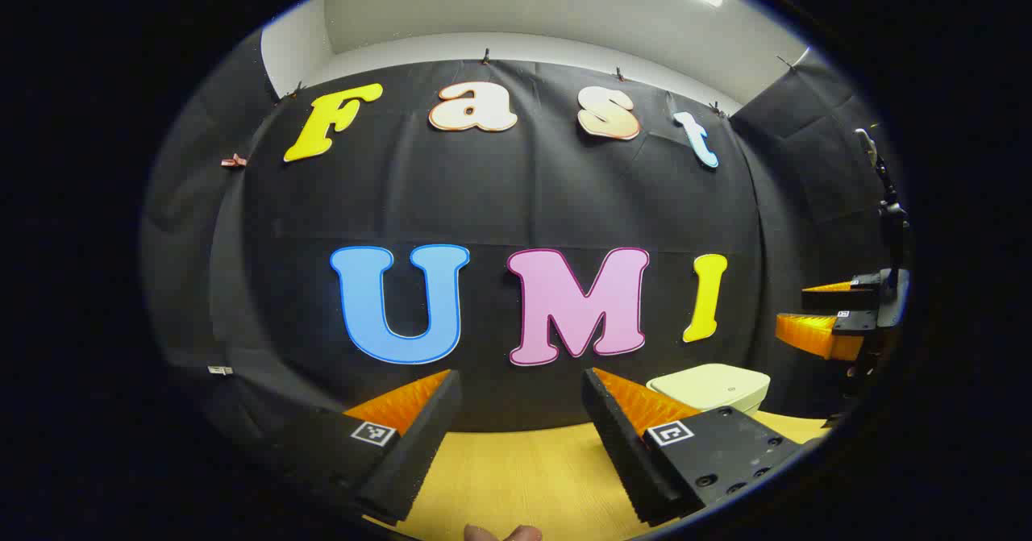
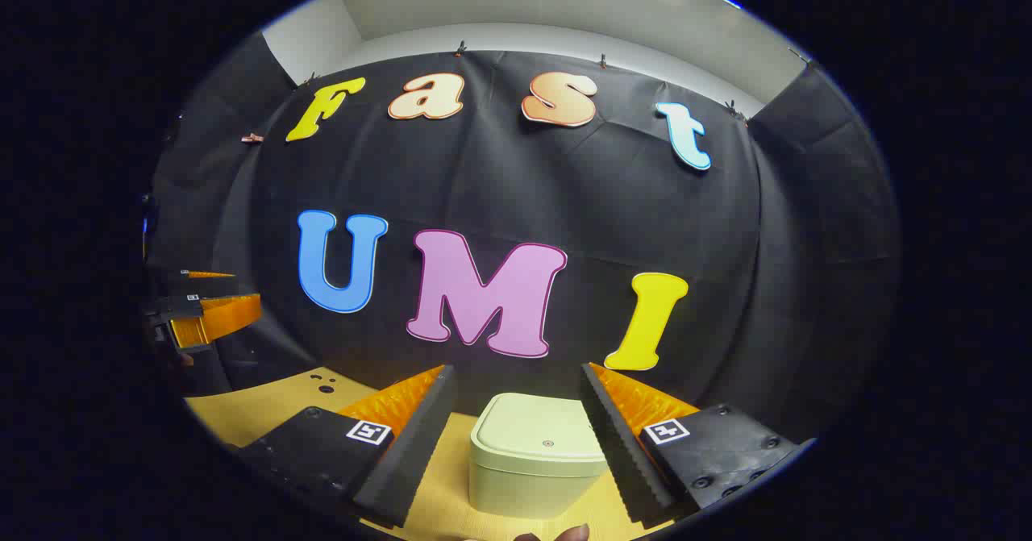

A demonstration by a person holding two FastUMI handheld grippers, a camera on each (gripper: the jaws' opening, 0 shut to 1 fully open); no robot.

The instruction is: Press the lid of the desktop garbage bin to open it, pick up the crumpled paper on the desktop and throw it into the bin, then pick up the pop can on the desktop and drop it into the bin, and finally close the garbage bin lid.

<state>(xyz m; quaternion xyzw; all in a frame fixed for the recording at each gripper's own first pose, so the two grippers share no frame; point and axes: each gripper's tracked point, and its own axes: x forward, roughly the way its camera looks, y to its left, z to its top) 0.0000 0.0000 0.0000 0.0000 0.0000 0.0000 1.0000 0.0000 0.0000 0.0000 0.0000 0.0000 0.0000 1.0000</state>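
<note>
Both grippers are held level above the light wooden tabletop (image 1: 516,468), fingers spread apart and holding nothing: left gripper (image 1: 520,436), right gripper (image 2: 516,436). Black cloth walls enclose the booth. The pale green square plastic bin (image 2: 536,460), lid closed, is seen between the right gripper's fingers, untouched.

Pale green square garbage bin (image 2: 536,456) upright on the wooden desktop (image 2: 266,408), lid (image 2: 542,434) closed, near black backdrop.

Recording booth, black cloth wall (image 1: 516,202), wooden desktop (image 1: 516,468)
</note>
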